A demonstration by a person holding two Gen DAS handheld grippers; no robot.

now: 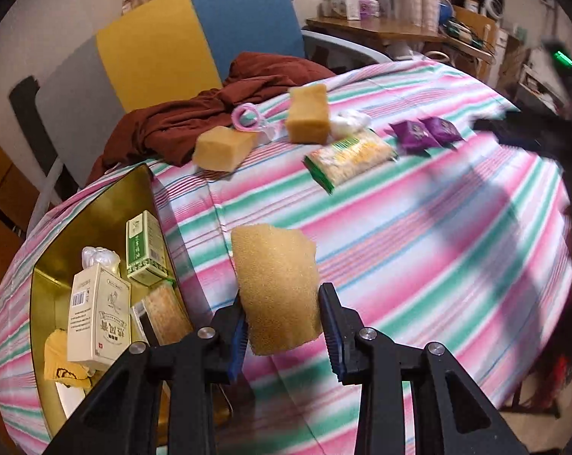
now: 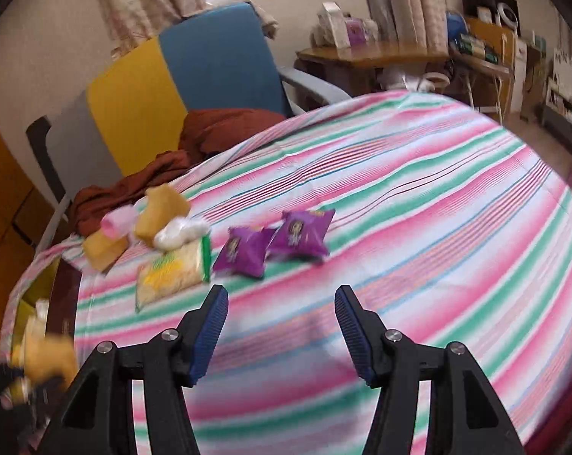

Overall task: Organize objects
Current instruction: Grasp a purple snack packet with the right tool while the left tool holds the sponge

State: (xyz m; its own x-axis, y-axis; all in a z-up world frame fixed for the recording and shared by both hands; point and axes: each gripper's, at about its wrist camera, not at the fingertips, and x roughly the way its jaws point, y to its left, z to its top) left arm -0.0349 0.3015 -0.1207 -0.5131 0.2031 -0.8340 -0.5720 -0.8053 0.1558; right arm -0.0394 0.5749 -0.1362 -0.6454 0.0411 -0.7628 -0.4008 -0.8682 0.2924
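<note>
My left gripper (image 1: 282,322) is shut on a yellow sponge block (image 1: 276,284), held above the striped tablecloth just right of a gold box (image 1: 96,204). In that box lie a cream carton (image 1: 98,322), a green carton (image 1: 145,246) and other small items. Two more sponge blocks (image 1: 225,149) (image 1: 308,113) lie at the far side beside a pink ring (image 1: 248,117). A green-edged snack pack (image 1: 348,157) and two purple packets (image 1: 424,132) lie beyond. My right gripper (image 2: 282,326) is open over bare cloth, short of the purple packets (image 2: 274,242) and the snack pack (image 2: 172,273).
A rust-red cloth (image 1: 195,121) is heaped at the table's far edge against a grey, yellow and blue chair (image 1: 195,38). A white plastic wad (image 1: 350,121) lies by the sponges. A wooden desk (image 1: 373,26) with clutter stands behind. The other gripper shows blurred at the right (image 1: 532,129).
</note>
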